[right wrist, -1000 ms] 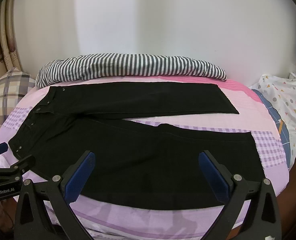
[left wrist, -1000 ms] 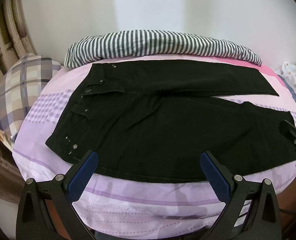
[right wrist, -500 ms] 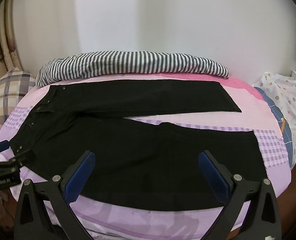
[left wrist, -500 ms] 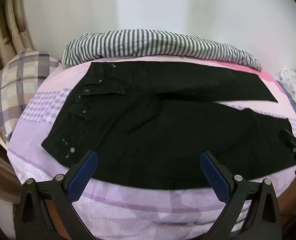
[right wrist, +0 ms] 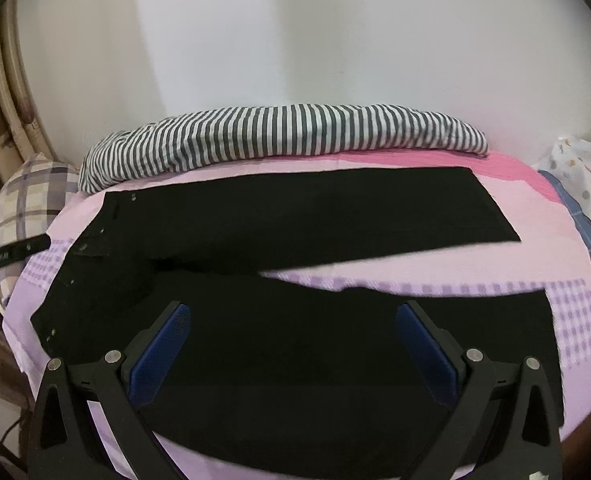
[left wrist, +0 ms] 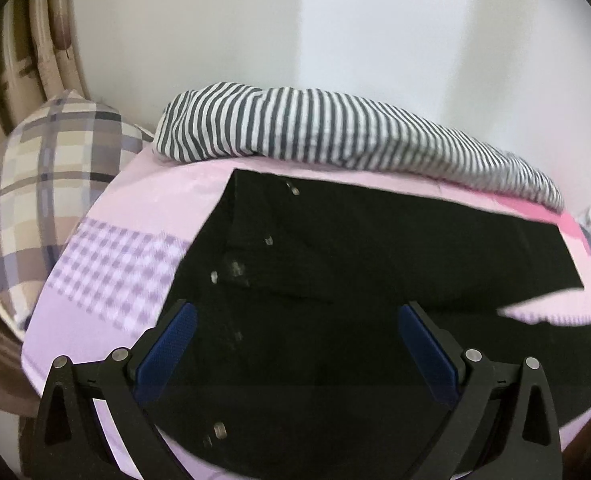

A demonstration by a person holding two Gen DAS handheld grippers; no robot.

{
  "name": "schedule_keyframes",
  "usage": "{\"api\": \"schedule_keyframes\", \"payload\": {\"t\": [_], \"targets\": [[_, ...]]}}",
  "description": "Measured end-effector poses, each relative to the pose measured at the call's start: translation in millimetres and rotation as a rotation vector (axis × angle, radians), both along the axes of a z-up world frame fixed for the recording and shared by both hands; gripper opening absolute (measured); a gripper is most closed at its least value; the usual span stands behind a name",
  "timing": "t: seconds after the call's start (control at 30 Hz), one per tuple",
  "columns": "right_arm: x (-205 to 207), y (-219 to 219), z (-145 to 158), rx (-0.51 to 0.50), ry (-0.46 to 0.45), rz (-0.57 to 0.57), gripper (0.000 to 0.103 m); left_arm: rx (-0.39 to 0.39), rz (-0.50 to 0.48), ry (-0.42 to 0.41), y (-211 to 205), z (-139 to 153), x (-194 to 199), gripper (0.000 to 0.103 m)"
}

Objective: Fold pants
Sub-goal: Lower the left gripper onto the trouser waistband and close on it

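Flat on the bed [right wrist: 535, 216], black pants [right wrist: 295, 216] lie spread, legs apart, waistband under the left tongs [left wrist: 295, 346] and near leg under the right tongs [right wrist: 293, 340], both released, striped cloth [right wrist: 287, 136] beyond.

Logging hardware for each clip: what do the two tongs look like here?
Both match: the left tongs and right tongs have matte black angular finger frames with triangular cutouts, silver round pins at the joints, and blue textured pads on the inner faces. White lettering, too blurred to read, marks the left unit's side in the right view.
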State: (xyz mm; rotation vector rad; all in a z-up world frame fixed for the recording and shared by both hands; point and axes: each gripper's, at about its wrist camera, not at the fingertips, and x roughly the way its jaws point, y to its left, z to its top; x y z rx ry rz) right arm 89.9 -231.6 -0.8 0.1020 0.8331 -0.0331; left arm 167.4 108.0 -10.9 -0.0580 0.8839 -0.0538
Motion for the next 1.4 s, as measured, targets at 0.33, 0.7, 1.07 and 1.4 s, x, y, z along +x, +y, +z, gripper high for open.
{"api": "schedule_keyframes", "payload": {"t": [0.33,0.7,1.07,1.4], "targets": [[75.7,8.2,-19.0,0.056,0.047,0.034,0.102,-0.192,0.021,0.115,62.5,-28.5,120.9,0.068],[138.3,25.0,-54.2,0.074,0.113,0.076,0.102,-0.399,0.059,0.26,108.6,-85.9,208.4,0.036],[181.7,38.4,-65.0,0.049,0.119,0.123,0.102,-0.504,0.023,0.356,115.5,-118.3,247.7,0.033],[216.0,38.7,-80.3,0.035,0.154,0.233,0.102,-0.528,-0.024,0.322,108.9,-109.5,252.7,0.026]]}}
